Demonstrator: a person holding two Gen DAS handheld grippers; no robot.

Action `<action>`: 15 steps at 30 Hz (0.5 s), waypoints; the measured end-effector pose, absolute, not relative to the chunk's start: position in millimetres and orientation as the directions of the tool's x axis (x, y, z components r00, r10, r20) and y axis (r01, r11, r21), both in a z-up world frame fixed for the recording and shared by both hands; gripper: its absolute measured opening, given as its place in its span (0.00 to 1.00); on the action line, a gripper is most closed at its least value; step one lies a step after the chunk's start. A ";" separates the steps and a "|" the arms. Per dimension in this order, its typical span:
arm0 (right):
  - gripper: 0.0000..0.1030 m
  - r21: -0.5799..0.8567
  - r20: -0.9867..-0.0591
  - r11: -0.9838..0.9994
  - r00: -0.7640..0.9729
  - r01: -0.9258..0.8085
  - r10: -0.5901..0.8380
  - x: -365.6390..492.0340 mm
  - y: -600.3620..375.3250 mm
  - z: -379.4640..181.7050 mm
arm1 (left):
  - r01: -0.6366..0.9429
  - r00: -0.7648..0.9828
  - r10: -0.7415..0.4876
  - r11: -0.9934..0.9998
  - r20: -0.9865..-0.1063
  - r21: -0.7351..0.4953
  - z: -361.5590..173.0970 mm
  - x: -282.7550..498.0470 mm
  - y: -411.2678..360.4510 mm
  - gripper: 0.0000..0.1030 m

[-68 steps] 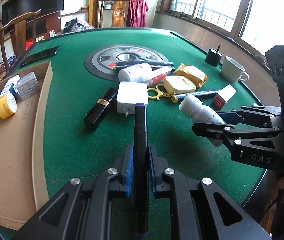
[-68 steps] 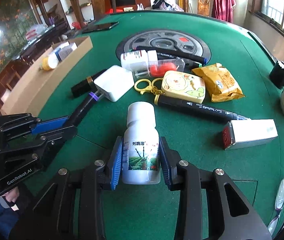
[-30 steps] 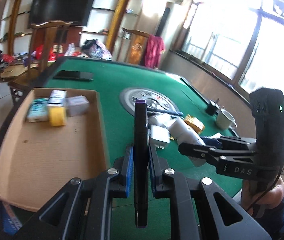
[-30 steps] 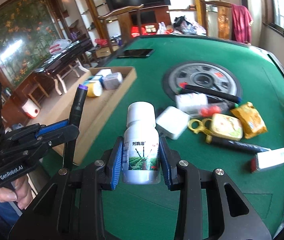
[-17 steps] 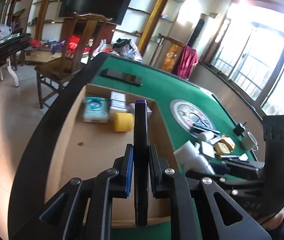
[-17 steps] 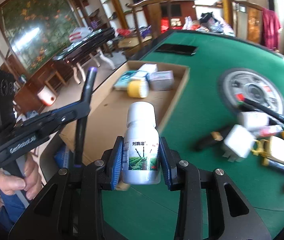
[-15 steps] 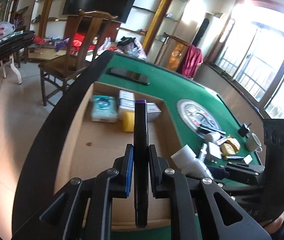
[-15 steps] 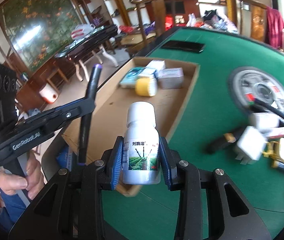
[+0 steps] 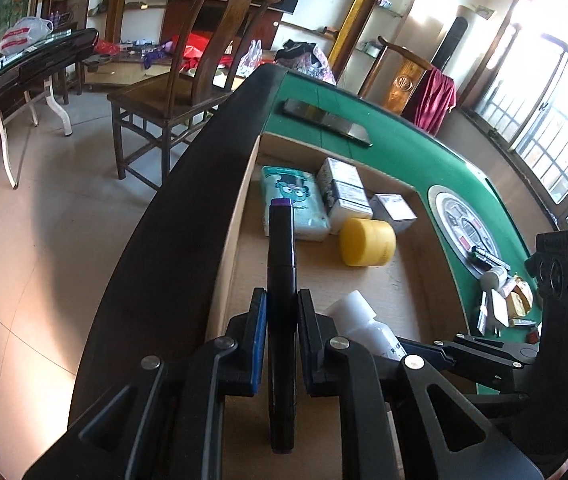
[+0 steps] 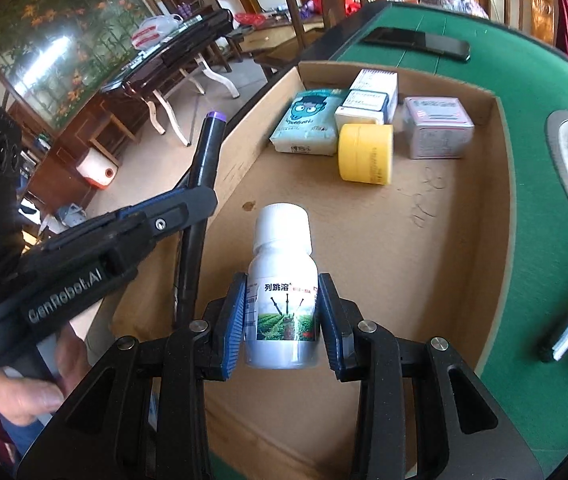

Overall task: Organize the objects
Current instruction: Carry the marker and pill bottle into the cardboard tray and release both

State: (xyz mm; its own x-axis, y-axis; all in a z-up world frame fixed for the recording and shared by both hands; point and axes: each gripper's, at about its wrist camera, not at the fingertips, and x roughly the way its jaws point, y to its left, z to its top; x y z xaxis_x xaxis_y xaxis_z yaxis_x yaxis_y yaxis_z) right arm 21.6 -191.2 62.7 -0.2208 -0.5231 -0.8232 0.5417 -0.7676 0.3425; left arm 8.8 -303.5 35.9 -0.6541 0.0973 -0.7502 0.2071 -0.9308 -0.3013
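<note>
My left gripper [image 9: 280, 312] is shut on a black marker with a purple tip [image 9: 282, 264], held over the left side of a shallow cardboard tray [image 9: 240, 216]. My right gripper [image 10: 282, 312] is shut on a white bottle with a green label [image 10: 282, 280], hanging above the tray's bare floor [image 10: 403, 240]. In the right wrist view the left gripper [image 10: 188, 208] and its marker [image 10: 204, 152] stand over the tray's left wall. The bottle [image 9: 367, 324] and right gripper [image 9: 423, 350] show low right in the left wrist view.
At the tray's far end lie a tissue pack [image 10: 309, 122], white boxes [image 10: 371, 94], a grey box [image 10: 437, 126] and a yellow jar [image 10: 365, 154]. A phone [image 10: 415, 42] lies on the green table beyond. Loose items [image 9: 499, 300] stay on the felt right of the tray. A wooden chair [image 9: 188, 80] stands past the table edge.
Both grippers have swung left from the pile on the green felt to above the cardboard tray and sunk closer to it. Each keeps its grip on its object.
</note>
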 end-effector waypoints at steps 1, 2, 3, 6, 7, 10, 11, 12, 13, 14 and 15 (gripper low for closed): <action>0.34 0.348 -0.825 -0.772 -0.217 0.533 -0.522 18.1 -194.2 60.6 | 0.209 -0.647 0.094 -0.932 -0.757 -0.295 33.5 5.7 -304.3 0.13; 0.34 0.349 -0.826 -0.773 -0.216 0.529 -0.521 16.4 -196.3 59.4 | 0.211 -0.642 0.092 -0.933 -0.762 -0.291 31.5 3.2 -304.7 0.13; 0.34 0.349 -0.828 -0.778 -0.217 0.523 -0.518 13.6 -198.5 58.0 | 0.210 -0.636 0.093 -0.934 -0.766 -0.288 30.3 0.6 -304.3 0.13; 0.34 0.347 -0.832 -0.793 -0.226 0.502 -0.507 5.6 -201.9 54.8 | 0.215 -0.634 0.095 -0.932 -0.767 -0.293 28.2 -4.4 -306.4 0.13; 0.34 0.350 -0.830 -0.795 -0.230 0.496 -0.508 2.8 -202.8 53.6 | 0.215 -0.636 0.098 -0.930 -0.765 -0.298 28.8 -4.9 -308.0 0.13; 0.34 0.354 -0.827 -0.803 -0.240 0.480 -0.508 -3.6 -205.1 54.6 | 0.215 -0.639 0.119 -0.921 -0.760 -0.325 29.2 -5.8 -312.4 0.13; 0.34 0.356 -0.826 -0.804 -0.241 0.476 -0.509 -6.1 -206.5 54.9 | 0.214 -0.636 0.132 -0.917 -0.760 -0.338 28.9 -6.2 -313.9 0.13; 0.34 0.353 -0.827 -0.810 -0.250 0.468 -0.504 -9.3 -207.5 54.4 | 0.216 -0.637 0.137 -0.913 -0.759 -0.346 28.5 -6.3 -315.5 0.14; 0.34 0.351 -0.827 -0.813 -0.253 0.464 -0.501 -10.6 -206.5 54.7 | 0.218 -0.637 0.137 -0.912 -0.759 -0.348 28.7 -5.8 -315.9 0.14; 0.34 0.353 -0.827 -0.814 -0.253 0.462 -0.502 -12.5 -204.8 55.6 | 0.216 -0.635 0.142 -0.911 -0.759 -0.351 28.5 -5.7 -316.3 0.14; 0.34 0.359 -0.826 -0.814 -0.251 0.456 -0.505 -14.6 -205.9 55.5 | 0.217 -0.634 0.149 -0.908 -0.759 -0.359 28.7 -5.4 -317.1 0.14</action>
State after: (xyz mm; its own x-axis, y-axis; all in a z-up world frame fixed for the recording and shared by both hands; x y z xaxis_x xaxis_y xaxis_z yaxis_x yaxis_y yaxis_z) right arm -14.6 -205.9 55.5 -0.2508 -0.5047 -0.8260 0.4565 -0.8141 0.3589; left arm -5.4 -317.1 28.7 -0.6344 0.1487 -0.7586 0.2166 -0.9078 -0.3591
